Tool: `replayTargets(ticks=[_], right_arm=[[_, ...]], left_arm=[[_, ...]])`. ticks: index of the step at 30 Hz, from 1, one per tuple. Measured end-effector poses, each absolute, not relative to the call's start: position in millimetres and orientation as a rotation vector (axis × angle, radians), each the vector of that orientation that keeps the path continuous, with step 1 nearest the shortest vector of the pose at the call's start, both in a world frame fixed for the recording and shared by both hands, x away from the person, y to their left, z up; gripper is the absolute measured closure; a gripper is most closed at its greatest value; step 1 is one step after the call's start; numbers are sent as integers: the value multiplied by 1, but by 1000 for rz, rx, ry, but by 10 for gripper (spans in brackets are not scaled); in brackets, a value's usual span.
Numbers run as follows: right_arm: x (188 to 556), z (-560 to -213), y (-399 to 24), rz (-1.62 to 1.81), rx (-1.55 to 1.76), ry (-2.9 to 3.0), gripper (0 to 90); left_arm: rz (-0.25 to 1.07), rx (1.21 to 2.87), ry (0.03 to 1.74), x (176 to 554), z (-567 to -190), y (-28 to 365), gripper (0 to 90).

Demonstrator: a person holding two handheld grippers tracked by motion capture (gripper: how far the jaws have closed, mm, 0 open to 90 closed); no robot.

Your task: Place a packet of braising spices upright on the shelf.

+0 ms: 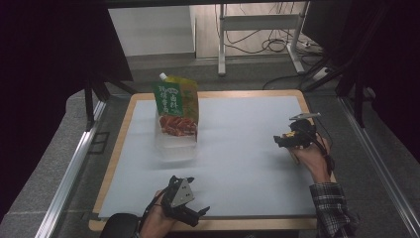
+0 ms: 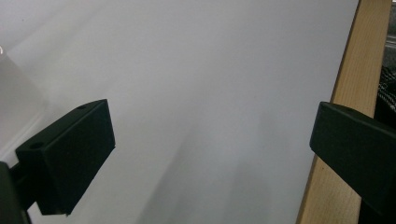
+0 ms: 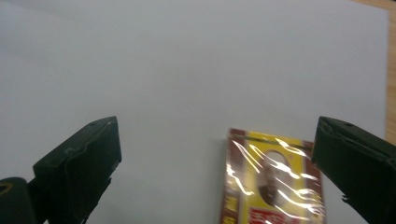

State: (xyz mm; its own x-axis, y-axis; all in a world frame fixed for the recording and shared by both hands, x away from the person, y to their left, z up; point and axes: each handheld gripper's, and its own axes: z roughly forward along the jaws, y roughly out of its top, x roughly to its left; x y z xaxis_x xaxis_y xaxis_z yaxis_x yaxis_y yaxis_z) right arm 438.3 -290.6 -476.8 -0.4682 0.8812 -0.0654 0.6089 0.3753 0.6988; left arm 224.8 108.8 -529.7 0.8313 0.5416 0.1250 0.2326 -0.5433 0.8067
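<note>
A green and yellow spout pouch [image 1: 176,104] stands upright in a clear plastic box [image 1: 176,146] on the white mat, left of centre. My left gripper [image 1: 197,195] is near the front edge and points right; it is open [image 2: 210,154] over bare mat. At the right side of the mat my right gripper [image 1: 282,139] points left. It is open [image 3: 215,163], and a red and yellow packet [image 3: 273,184] in clear film lies flat on the mat between its jaws, close to the right-hand one and touching neither.
The white mat [image 1: 247,148] covers a wooden table top whose rim [image 2: 345,93] shows at the front. A corner of the clear box [image 2: 11,93] appears at the left of the left gripper view. Metal rails run along both sides; cables and a stand are behind.
</note>
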Motion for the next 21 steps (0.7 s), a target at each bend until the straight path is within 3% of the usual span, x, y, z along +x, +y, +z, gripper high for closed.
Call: replayTargets(ticks=[21], right_arm=[[445,-505,-320,717,1432,2184,111]], left_arm=[[464,2160,559,224,-530,108,0]])
